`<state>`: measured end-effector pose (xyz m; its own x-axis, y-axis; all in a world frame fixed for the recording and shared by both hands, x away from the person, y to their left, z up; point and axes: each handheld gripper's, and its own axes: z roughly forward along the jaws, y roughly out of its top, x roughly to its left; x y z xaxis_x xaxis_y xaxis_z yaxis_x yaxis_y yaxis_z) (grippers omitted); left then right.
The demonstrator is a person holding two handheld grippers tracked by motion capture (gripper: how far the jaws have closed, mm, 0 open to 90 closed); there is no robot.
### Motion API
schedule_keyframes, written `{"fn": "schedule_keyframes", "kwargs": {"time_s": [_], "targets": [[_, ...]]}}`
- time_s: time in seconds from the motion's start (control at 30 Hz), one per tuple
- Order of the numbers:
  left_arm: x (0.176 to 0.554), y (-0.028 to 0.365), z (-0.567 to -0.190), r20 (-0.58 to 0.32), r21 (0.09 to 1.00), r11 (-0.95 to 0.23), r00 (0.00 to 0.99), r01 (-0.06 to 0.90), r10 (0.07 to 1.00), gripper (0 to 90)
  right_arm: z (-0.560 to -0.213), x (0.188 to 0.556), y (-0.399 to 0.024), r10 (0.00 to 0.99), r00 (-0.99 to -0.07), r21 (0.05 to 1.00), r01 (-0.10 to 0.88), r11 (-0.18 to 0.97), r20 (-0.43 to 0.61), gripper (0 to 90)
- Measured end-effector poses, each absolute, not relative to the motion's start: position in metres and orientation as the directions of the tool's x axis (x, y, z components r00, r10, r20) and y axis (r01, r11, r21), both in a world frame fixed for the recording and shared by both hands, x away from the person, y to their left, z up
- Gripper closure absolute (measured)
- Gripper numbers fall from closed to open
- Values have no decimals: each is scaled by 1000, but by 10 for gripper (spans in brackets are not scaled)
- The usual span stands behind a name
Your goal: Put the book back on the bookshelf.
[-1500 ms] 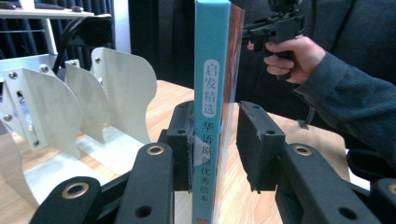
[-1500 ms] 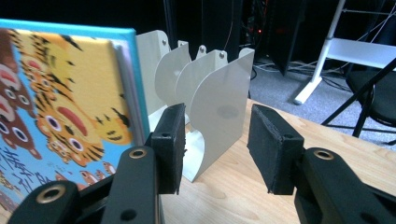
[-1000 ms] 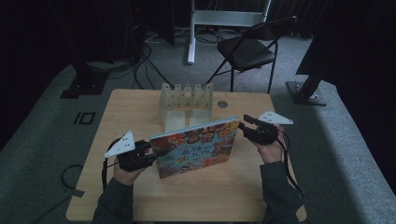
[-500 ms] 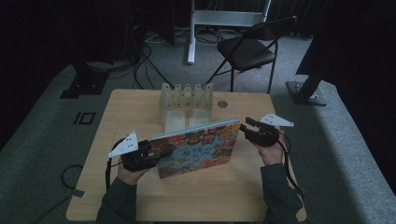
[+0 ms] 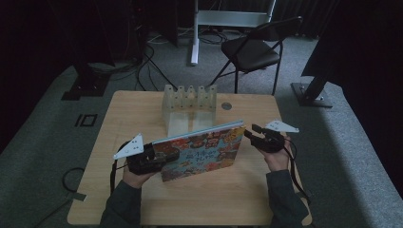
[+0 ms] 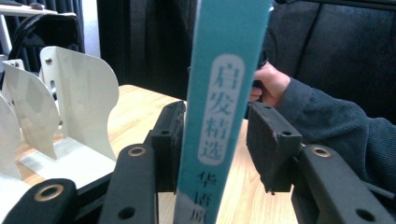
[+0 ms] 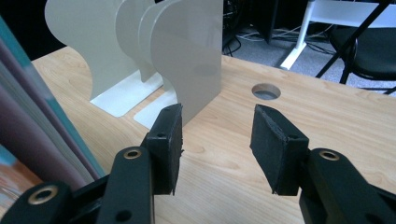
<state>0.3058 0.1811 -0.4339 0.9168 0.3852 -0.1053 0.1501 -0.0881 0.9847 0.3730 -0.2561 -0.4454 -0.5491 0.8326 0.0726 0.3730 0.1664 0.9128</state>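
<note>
A picture book (image 5: pixel 199 152) with a colourful cover stands tilted on its long edge mid-table. In the left gripper view its teal spine (image 6: pixel 219 116) runs up between the pads. My left gripper (image 5: pixel 170 155) is at the book's left end. Its jaws have just been opening and stand open around the spine, and the right-hand pad (image 6: pixel 273 144) looks just clear of it. My right gripper (image 5: pixel 250 134) hovers open just off the book's right end, with nothing between its jaws (image 7: pixel 217 140). The page edges (image 7: pixel 42 140) show at the left of that view.
A white rack of bookend dividers (image 5: pixel 189 102) stands just behind the book on the wooden table (image 5: pixel 142 109). A round cable hole (image 5: pixel 226 106) lies to its right. Beyond the table are a black folding chair (image 5: pixel 252 50) and floor cables.
The right gripper has sunk a little beside the book's right end. The book and the left hand have hardly moved.
</note>
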Motion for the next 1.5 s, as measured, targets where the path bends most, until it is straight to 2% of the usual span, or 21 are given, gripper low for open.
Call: {"fn": "schedule_keyframes", "kwargs": {"time_s": [0.43,0.8,1.33,1.5], "targets": [[306,171,-437,-84,981,-125,911,147,405,567,-459,371,-270,848,-523,901,406,153,92,509],[308,167,-440,-77,983,-120,912,136,402,637,-470,369,-281,861,-500,888,433,152,96,503],[311,162,-448,-80,987,-92,908,129,412,624,-495,362,-298,867,-477,857,498,131,145,472],[311,162,-450,-79,987,-94,909,128,410,637,-503,360,-301,882,-457,848,508,148,120,443]]}}
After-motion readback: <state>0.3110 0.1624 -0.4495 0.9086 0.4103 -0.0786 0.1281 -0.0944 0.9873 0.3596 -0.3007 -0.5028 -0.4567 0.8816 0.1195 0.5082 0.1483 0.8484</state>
